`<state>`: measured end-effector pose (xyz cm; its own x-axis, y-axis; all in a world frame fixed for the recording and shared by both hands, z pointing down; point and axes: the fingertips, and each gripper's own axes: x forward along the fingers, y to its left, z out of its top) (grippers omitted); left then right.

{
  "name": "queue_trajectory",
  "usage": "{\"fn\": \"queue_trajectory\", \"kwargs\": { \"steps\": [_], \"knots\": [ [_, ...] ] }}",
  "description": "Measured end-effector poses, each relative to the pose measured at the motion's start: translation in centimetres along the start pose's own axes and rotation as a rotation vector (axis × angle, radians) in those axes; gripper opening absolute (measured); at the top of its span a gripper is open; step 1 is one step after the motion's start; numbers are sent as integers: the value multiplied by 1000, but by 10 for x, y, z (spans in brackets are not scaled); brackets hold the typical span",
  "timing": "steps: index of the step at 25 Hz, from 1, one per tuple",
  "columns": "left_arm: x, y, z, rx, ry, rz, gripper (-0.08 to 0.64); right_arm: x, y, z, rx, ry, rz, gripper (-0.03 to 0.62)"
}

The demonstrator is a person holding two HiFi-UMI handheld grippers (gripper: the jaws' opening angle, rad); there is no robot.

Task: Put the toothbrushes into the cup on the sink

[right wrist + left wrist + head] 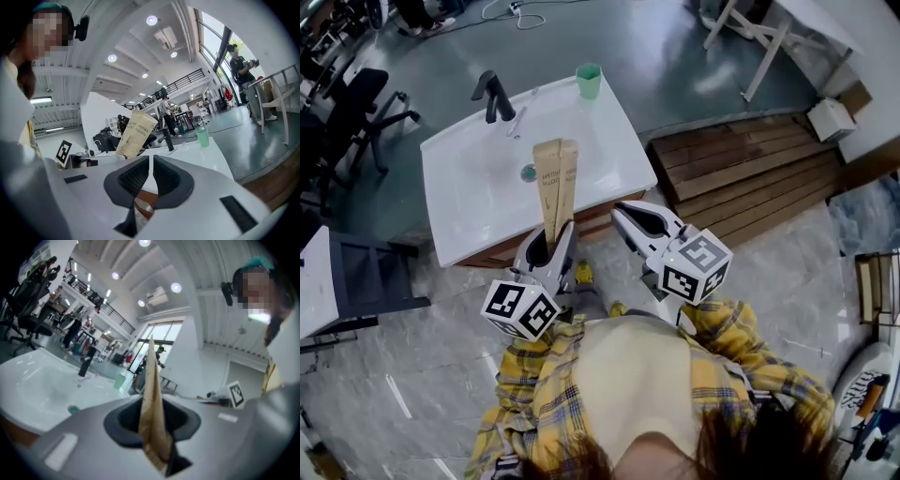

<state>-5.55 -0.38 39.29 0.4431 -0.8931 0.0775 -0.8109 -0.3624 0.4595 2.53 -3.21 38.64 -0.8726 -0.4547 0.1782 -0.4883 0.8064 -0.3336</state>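
Fingers of the left gripper [559, 236] are clamped on the lower end of a tall brown toothbrush pack [555, 183], which stands up over the near edge of the white sink [478, 211] in the head view. The right gripper [626, 216] sits just beside it with its fingers together and nothing between them. The green cup [589, 81] is at the sink's far corner, well apart from the pack. A loose toothbrush [521, 118] lies by the black tap [494, 96].

From the left gripper view, the left gripper [154, 405] grips the pack [151, 376] edge-on, low down. The cup [122, 380] shows just left of the pack, beyond the basin [33, 380]. With so much of the pack above the grip, it could swing, so the carry across the basin is best kept slow and the pack upright.

From the right gripper view, the right gripper [151, 160] is closed and empty. It looks toward the pack [136, 133], the tap [168, 138] and the cup [202, 137]. The pack looks wide against the cup's mouth, so it should probably go in by one narrow end, centred over the rim. A light cup may tip if its rim is nudged, and the free right gripper could steady it.
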Motion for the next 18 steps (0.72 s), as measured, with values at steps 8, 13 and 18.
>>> {"fn": "queue_trajectory", "kwargs": {
  "steps": [8,13,18],
  "knots": [
    [34,40,16,-46,33,-67,92,49,-24,26,18,-19,-23,15],
    [54,59,22,-82,58,-107,92,74,-37,34,10,-7,-42,15],
    [69,79,34,-73,73,-129,92,100,-47,44,17,-11,-56,15]
  ]
}}
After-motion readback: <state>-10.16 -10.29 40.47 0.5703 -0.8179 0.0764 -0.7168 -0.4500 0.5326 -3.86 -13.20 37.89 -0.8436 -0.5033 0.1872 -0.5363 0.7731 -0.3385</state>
